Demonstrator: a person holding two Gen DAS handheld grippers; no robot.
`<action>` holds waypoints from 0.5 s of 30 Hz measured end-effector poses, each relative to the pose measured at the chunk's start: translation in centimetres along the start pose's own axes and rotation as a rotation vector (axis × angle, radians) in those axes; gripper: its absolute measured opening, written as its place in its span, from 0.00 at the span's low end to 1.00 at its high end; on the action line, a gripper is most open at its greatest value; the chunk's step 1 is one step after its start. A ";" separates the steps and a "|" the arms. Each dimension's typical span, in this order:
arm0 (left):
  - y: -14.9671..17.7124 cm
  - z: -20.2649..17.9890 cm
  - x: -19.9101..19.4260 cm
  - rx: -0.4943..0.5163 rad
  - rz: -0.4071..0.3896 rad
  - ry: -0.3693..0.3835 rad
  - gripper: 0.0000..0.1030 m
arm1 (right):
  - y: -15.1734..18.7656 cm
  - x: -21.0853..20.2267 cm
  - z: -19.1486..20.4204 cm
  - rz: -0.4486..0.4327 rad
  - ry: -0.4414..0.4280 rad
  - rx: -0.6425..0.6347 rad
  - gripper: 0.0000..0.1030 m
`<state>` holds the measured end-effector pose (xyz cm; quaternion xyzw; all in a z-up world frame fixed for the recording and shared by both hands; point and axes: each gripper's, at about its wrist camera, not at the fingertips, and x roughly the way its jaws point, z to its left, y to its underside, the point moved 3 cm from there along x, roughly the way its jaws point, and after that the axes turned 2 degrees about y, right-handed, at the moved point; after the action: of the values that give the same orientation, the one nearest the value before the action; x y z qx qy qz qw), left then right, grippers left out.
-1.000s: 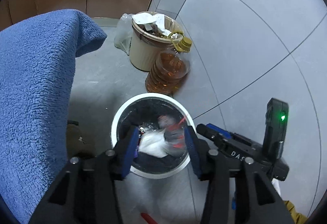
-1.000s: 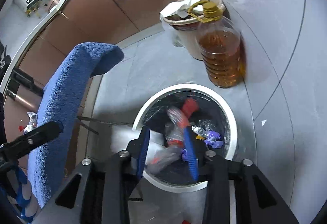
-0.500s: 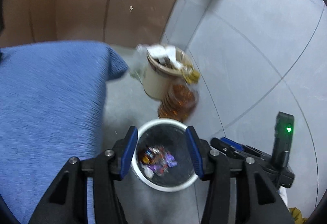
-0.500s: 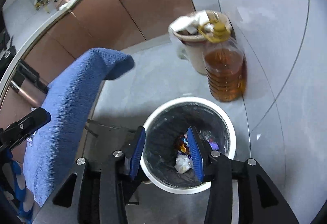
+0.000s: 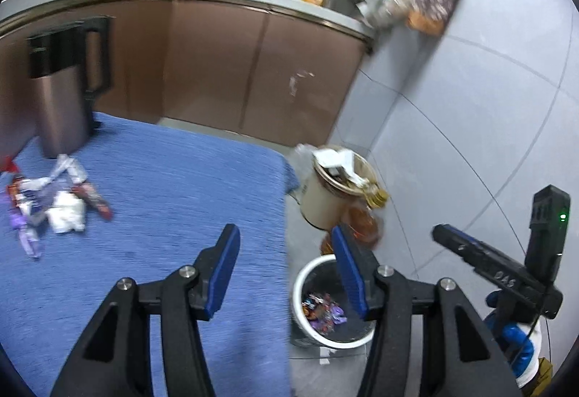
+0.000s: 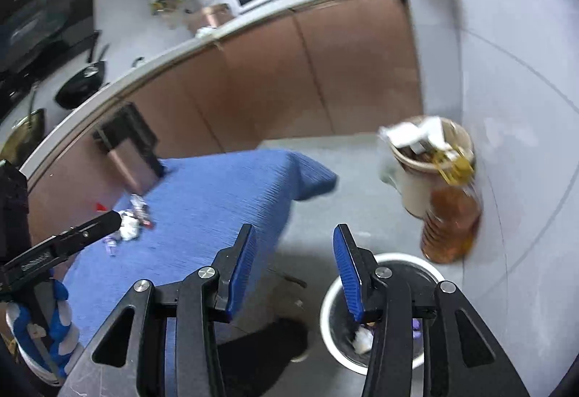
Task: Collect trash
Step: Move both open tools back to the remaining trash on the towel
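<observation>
looking out through my left wrist view, my left gripper [image 5: 286, 263] is spread and empty, raised well above the white bin [image 5: 331, 303] it hung right over a second ago, when a white wad and a red-and-clear wrapper sat between the fingers. that load is now down in the bin, whose black liner holds a heap of bright wrappers [image 5: 322, 312]. the view has swung up to the blue cloth [image 5: 173, 201], so i judge one drop is done and the next pickup is due. the trash still to collect [image 5: 54, 205], wrappers and a crumpled white tissue, lies on the far left of the cloth, near a tall brown jug [image 5: 61, 96]. beyond the bin, a beige pail [image 5: 327, 194] is stuffed with paper, with a bottle of amber oil [image 5: 363, 223] against it.

from my right wrist view, my right gripper [image 6: 293, 266] is spread and empty too, having also let go of its wrapper. the bin sits low right with a white wad [image 6: 362, 339] showing inside. the leftover trash lies far left on the cloth.
</observation>
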<state>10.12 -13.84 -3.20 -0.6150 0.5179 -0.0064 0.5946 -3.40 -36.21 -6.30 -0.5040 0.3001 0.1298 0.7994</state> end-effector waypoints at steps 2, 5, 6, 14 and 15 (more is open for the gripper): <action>0.0 1.7 -1.3 -0.026 -0.014 -0.014 0.50 | -0.5 -0.6 1.6 -0.014 -0.022 -0.025 0.44; 0.2 4.4 -3.6 -0.064 -0.042 -0.051 0.50 | -1.1 -1.2 4.1 -0.024 -0.050 -0.062 0.45; 0.2 5.1 -4.1 -0.070 -0.050 -0.066 0.50 | -1.3 -1.3 4.8 -0.025 -0.056 -0.076 0.45; 1.7 13.1 -7.3 -0.183 -0.079 -0.192 0.50 | -2.2 -0.4 10.4 -0.019 -0.113 -0.171 0.45; 1.9 14.1 -7.4 -0.194 -0.077 -0.207 0.50 | -2.2 0.0 11.0 -0.013 -0.120 -0.182 0.45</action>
<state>14.29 1.59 -4.21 -0.6866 0.4278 0.0844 0.5817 1.56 -27.48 -1.20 -0.5678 0.2354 0.1813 0.7676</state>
